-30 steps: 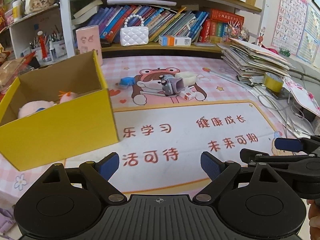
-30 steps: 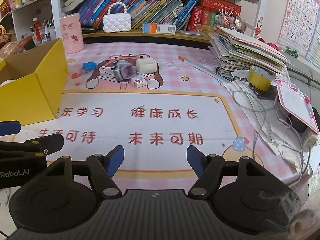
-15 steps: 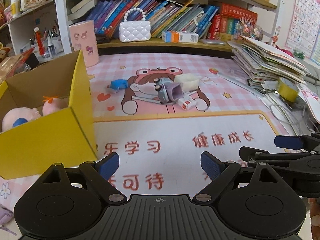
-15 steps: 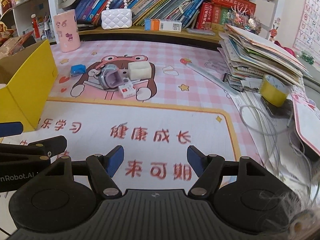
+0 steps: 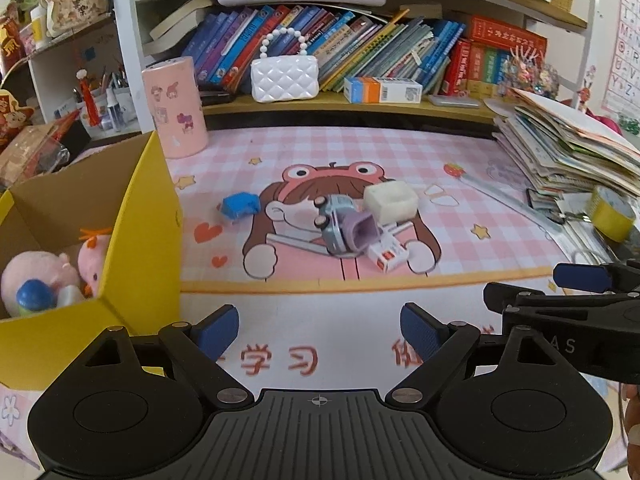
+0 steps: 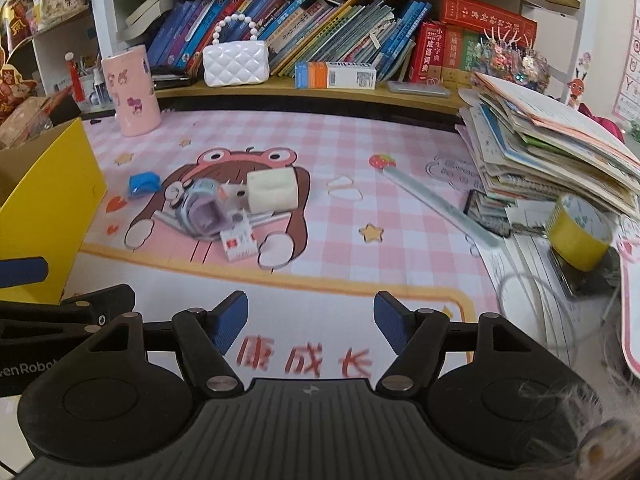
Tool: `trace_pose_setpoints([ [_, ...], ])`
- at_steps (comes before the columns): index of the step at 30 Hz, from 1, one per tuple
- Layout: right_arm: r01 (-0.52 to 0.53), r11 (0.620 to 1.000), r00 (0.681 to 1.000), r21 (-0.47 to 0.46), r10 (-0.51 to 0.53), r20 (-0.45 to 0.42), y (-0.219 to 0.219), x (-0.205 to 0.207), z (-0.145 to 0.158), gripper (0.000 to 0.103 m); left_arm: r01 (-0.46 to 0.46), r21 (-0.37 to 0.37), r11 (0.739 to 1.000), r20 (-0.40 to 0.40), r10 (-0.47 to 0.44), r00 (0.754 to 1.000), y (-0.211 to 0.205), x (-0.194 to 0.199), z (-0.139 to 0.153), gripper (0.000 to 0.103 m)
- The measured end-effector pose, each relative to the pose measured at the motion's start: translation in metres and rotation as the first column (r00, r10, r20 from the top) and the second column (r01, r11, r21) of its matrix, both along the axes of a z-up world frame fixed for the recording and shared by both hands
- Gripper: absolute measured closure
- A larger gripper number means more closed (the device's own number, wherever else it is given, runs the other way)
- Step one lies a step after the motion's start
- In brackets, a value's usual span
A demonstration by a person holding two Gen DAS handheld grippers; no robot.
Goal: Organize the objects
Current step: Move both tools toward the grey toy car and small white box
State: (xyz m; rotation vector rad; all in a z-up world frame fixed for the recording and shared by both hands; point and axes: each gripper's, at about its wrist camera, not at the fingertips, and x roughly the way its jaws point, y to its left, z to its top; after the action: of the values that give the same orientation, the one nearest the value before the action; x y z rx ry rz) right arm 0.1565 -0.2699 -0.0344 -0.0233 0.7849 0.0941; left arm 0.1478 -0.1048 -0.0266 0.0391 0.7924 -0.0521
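- From the left wrist camera, my left gripper has its black arms spread and its ribbed blue pads apart, with only the printed mat between them.
- The desk mat is smooth, pink-checked, with a frog-hat cartoon and red characters near me.
- The loose items lie in a heap on that cartoon: a pale blue toy car tipped on its side, a lilac funnel-shaped piece against it, a cream foam-like block just behind, and a small white and red carton in front.
- A small blue plastic piece sits apart, to the left of the heap.
- The yellow cardboard box stands at the left, open — soft pink plush toys and a blue ball inside.
- My right gripper juts in from the right edge, one blue pad showing.
- From the right wrist camera, the right gripper is also apart, narrower than the left one, nothing clamped, bare mat between the pads.
- The heap is ahead and left here, somewhat blurred; the yellow box corner stands further left.
- On the right a slumped stack of paper booklets, a glossy yellow tape roll and thin looping cables crowd that side of the desk.
- Behind, a pink cylindrical holder stands on the mat's far edge and a quilted white handbag with a bead handle on the shelf below leaning books.
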Motion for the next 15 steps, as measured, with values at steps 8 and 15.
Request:
trace_pose_setpoints([
  [8,-0.036,0.999,0.999,0.028,0.035,0.035,-0.005,0.049,0.0,0.037,-0.03,0.014,0.999,0.003,0.03,1.0,-0.01,0.034,-0.01,0.018],
  [15,-0.048,0.998,0.998,0.027,0.047,0.038,-0.003,0.088,-0.005,0.038,-0.089,-0.02,0.996,-0.019,0.089,0.996,-0.012,0.073,-0.023,0.027],
])
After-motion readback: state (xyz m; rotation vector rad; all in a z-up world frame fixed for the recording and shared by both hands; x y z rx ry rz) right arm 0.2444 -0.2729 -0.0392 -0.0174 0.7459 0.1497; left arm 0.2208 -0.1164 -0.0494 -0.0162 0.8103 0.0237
